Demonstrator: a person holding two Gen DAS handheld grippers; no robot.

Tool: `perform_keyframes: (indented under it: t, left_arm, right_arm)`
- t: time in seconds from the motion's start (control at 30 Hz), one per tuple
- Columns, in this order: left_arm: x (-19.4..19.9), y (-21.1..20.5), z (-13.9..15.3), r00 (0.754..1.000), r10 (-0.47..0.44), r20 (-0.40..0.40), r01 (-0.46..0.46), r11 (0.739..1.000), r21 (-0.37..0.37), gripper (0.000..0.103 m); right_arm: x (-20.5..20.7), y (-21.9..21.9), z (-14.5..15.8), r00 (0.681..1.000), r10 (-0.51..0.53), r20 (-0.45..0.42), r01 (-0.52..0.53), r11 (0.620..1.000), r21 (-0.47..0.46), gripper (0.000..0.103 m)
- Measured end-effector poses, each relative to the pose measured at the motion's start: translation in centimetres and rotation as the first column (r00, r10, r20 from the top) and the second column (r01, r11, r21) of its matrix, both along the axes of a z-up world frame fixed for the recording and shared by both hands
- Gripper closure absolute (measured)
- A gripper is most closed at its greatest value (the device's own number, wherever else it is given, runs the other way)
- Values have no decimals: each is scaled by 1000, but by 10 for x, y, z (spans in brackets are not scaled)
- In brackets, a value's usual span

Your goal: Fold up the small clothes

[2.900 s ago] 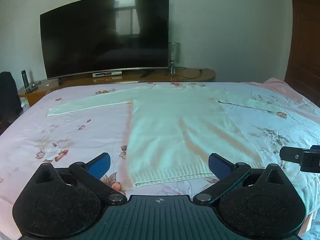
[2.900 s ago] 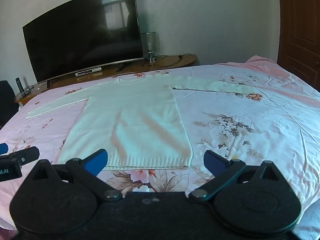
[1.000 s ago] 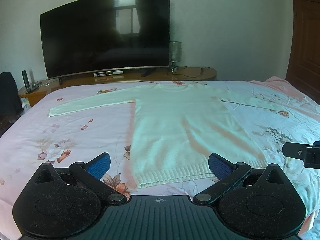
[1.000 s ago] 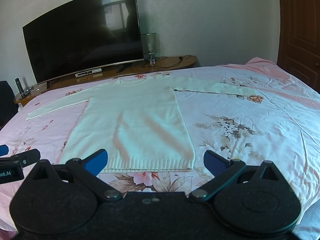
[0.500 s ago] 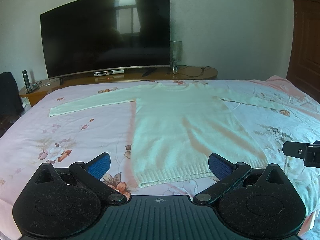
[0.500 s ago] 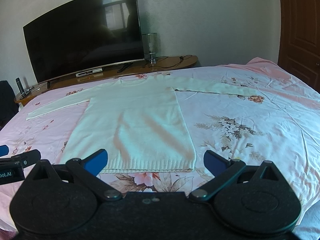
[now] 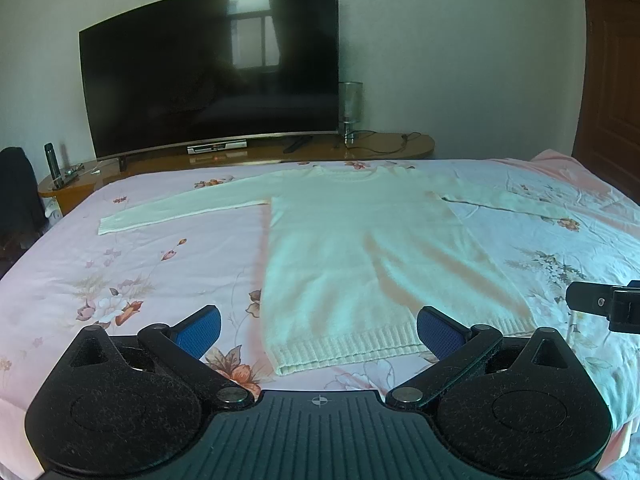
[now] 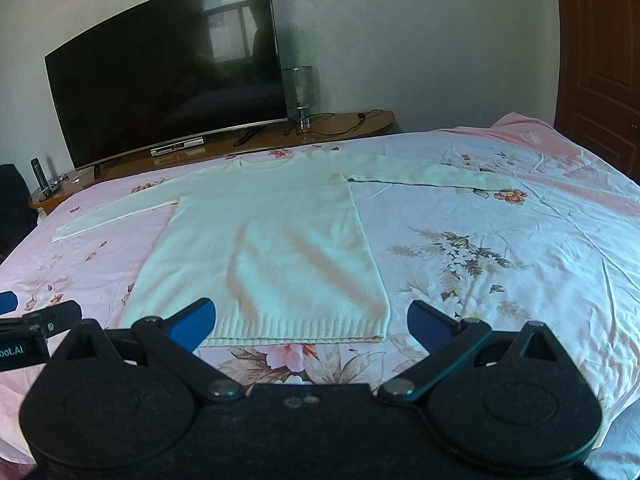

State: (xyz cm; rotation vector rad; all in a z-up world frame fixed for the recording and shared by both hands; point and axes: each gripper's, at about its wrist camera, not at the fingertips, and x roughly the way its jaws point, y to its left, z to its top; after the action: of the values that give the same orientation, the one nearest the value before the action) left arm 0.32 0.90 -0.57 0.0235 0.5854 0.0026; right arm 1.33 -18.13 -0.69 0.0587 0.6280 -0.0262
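A pale cream long-sleeved sweater (image 7: 360,248) (image 8: 264,248) lies flat on the bed, both sleeves spread sideways and its ribbed hem nearest me. My left gripper (image 7: 318,330) hovers open just short of the hem, blue pads wide apart, nothing between them. My right gripper (image 8: 312,322) is likewise open and empty before the hem's right half. Each gripper's tip shows at the edge of the other's view: the right gripper (image 7: 600,306) and the left gripper (image 8: 28,320).
The bed (image 8: 520,240) has a pink floral sheet. Beyond its far edge a wooden stand (image 7: 384,148) carries a large dark TV (image 7: 212,68), a glass lamp (image 7: 351,110) and cables. A brown door (image 8: 600,52) is at the right, a dark chair (image 7: 16,188) at the left.
Both grippers have drifted slightly, so the sweater sits a little further right in each view. Jaws stay open; the sweater has not moved.
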Motion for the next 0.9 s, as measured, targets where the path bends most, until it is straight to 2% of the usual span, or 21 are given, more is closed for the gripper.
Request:
perform_keyframes:
  t: [0.37, 0.57, 0.7, 0.8, 0.9]
  left_arm:
    - [2, -4, 1, 1000, 2, -14, -2, 1000, 9, 0]
    - [23, -5, 6, 1000, 1, 7, -2, 1000, 19, 0]
    - [58, -9, 10, 999, -32, 40, 30, 999, 27, 0]
    - [99, -12, 9, 998, 34, 59, -36, 999, 31, 0]
    - [143, -7, 3, 995, 72, 62, -71, 997, -20, 0]
  right_arm:
    - [-1, -1, 0, 1000, -9, 0, 9, 1000, -3, 0]
    - [6, -14, 0, 998, -57, 18, 57, 998, -16, 0]
    - [25, -36, 3, 992, -109, 58, 110, 994, -20, 0]
    - [50, -65, 7, 984, -156, 88, 155, 988, 11, 1]
    - [83, -111, 10, 965, -230, 123, 221, 972, 81, 2]
